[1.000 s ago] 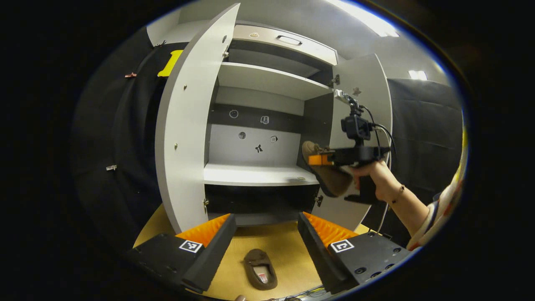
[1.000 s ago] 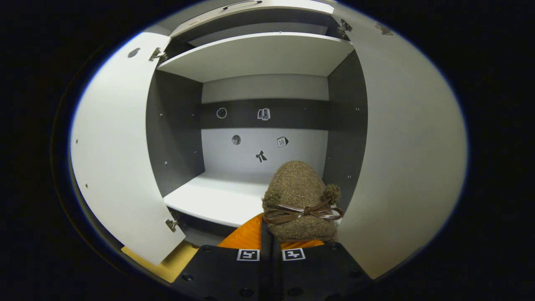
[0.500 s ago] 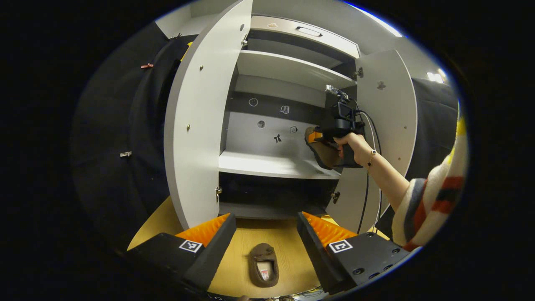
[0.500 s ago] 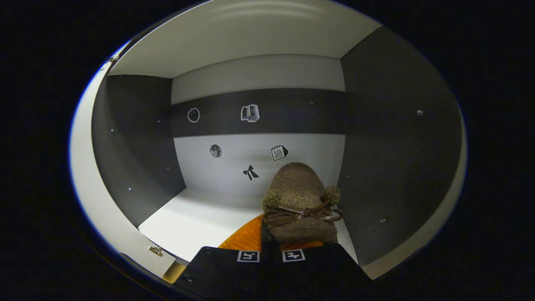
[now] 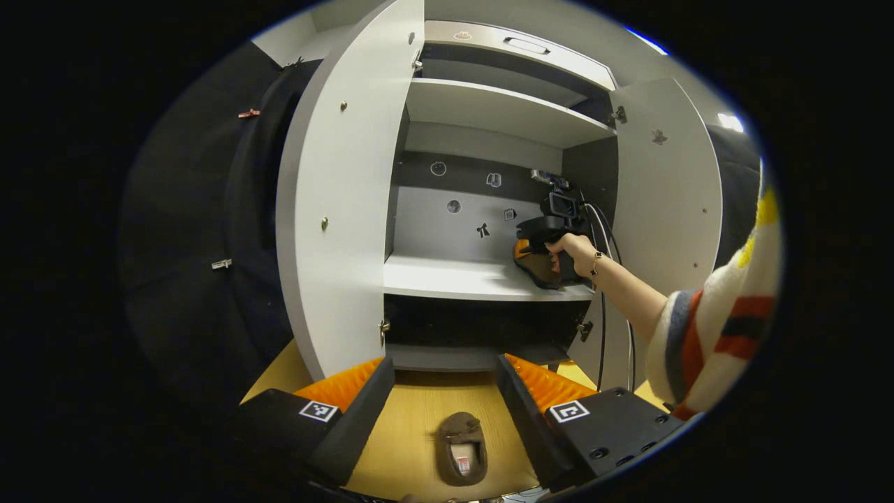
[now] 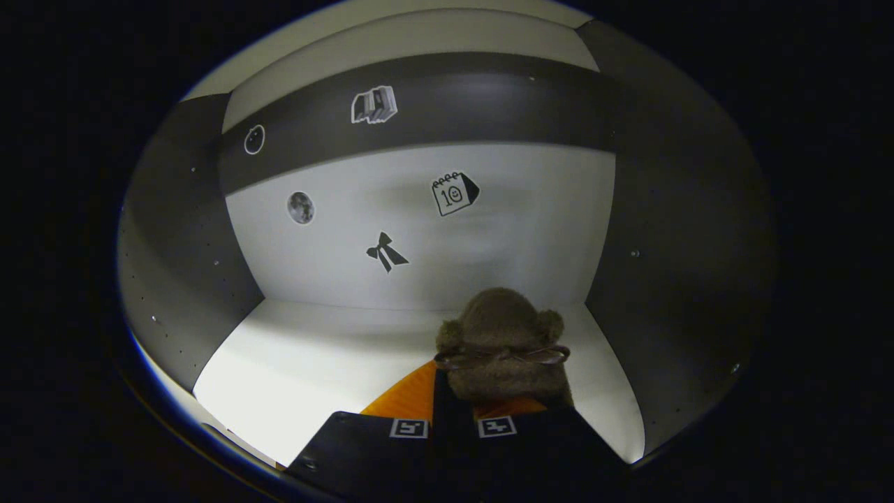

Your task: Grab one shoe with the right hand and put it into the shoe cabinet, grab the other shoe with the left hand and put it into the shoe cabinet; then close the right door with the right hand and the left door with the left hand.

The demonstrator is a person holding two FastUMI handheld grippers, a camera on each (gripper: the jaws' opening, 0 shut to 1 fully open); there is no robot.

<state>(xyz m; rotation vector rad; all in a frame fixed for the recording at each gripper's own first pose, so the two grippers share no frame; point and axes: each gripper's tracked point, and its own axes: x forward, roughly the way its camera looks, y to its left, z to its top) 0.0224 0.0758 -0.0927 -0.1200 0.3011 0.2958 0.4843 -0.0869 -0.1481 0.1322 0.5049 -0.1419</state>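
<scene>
the left gripper [image 5: 443, 391] is held wide apart, and between its fingers a brown slipper [image 5: 462, 447] is seen on the wooden floor [image 5: 412, 433]. ahead, both cabinet doors [image 5: 335, 209] are swung open. the right gripper [image 6: 454, 419] is clamped on the second slipper [image 6: 499, 346] above the white shelf [image 6: 314, 363], with open room to its left; stickers [image 6: 454, 193] are seen on the back wall beyond.

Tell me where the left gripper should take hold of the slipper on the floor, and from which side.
Probably the heel-side rim of the slipper, from above. It lies sole-down, opening up, between the left gripper's open fingers, so one finger could go inside and one outside that thin collar.
</scene>
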